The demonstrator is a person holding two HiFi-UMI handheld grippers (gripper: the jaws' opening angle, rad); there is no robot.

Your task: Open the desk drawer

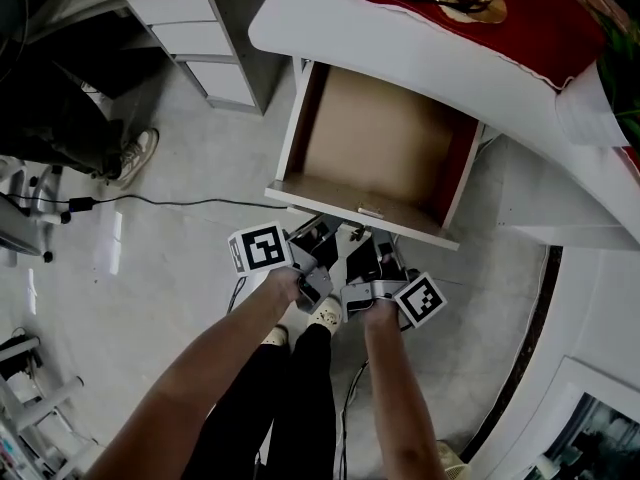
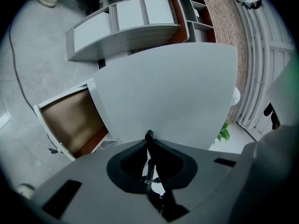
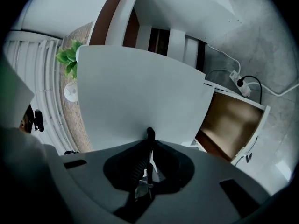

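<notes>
Nearest, the person's two forearms reach forward above the grey floor, each hand wrapped round a tool. The left hand-held gripper has its jaws pressed together with nothing between them. The right hand-held gripper is closed in the same way and holds nothing. The two sit side by side just short of the front panel of the desk drawer, with no contact that shows. The drawer stands well out from under the white worktop, its brown inside showing. Farther back a red cloth lies on the worktop
</notes>
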